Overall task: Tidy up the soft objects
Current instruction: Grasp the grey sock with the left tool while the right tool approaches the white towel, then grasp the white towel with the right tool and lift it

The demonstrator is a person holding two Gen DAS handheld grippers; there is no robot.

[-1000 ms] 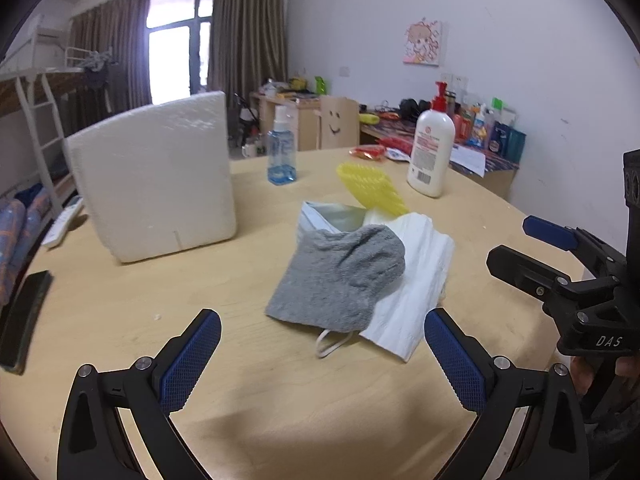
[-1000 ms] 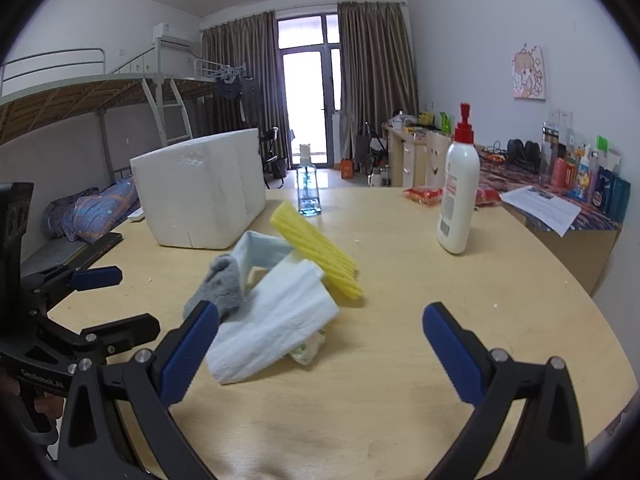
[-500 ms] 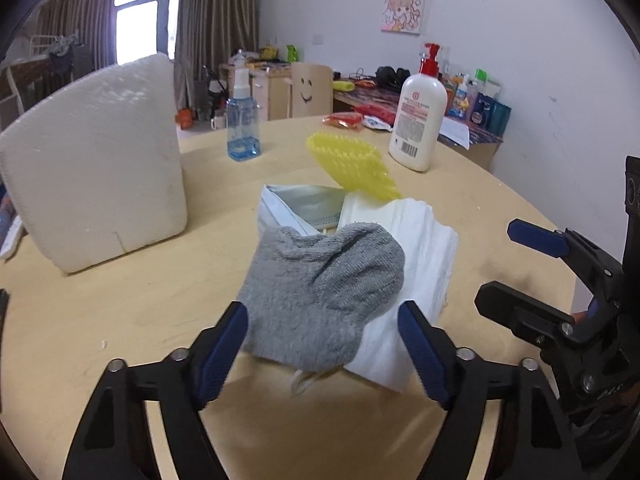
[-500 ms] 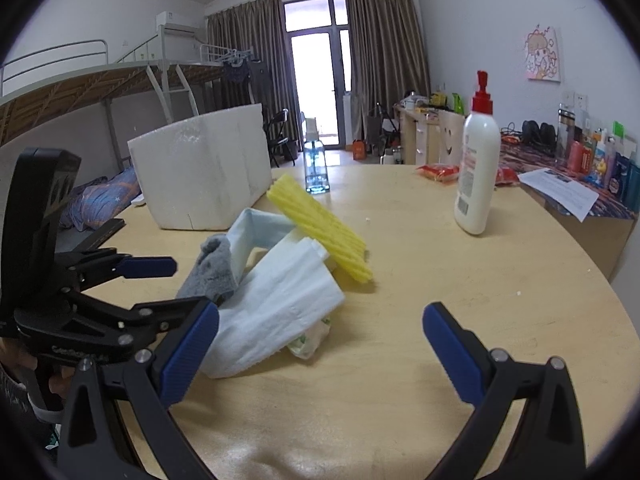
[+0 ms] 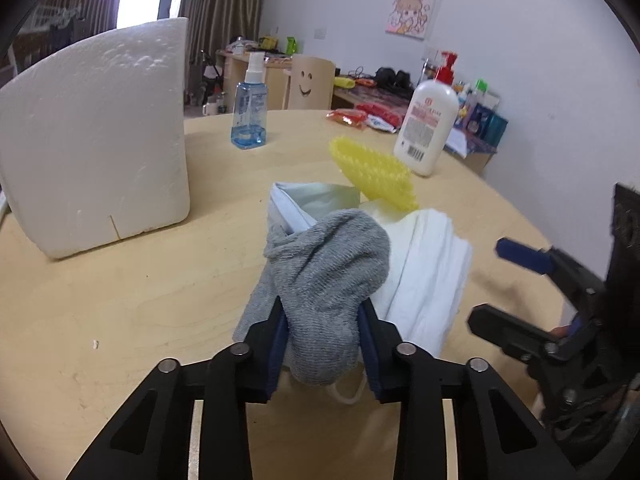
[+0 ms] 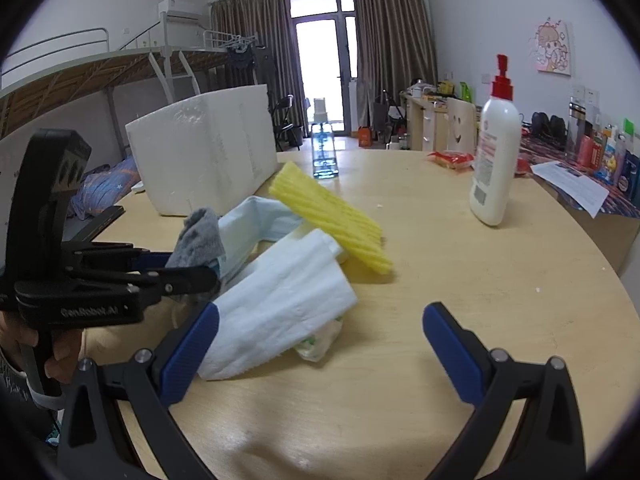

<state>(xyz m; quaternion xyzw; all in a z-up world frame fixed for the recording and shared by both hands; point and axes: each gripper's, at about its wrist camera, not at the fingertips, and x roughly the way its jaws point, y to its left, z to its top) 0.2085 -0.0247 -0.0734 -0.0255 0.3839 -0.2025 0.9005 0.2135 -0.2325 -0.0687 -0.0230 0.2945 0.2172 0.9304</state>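
A grey sock [image 5: 328, 276] lies on top of a pile of soft things on the round wooden table [image 5: 120, 312]. My left gripper [image 5: 324, 344] is shut on the sock's near end; it shows from the side in the right wrist view [image 6: 188, 272]. Under the sock are a white folded cloth [image 5: 428, 276], a light blue face mask [image 5: 296, 204] and a yellow ridged sponge [image 5: 372, 172]. My right gripper [image 6: 320, 344] is open and empty, close to the white cloth [image 6: 280, 312] and just right of the pile.
A white foam box [image 5: 100, 168] stands on the left of the table. A blue spray bottle [image 5: 250, 112] and a white pump lotion bottle [image 5: 428, 120] stand further back. Red snack packets [image 5: 348, 118] lie near the far edge.
My left gripper moved forward over the pile and closed its fingers on the grey sock. My right gripper stayed open and moved slightly closer to the white cloth.
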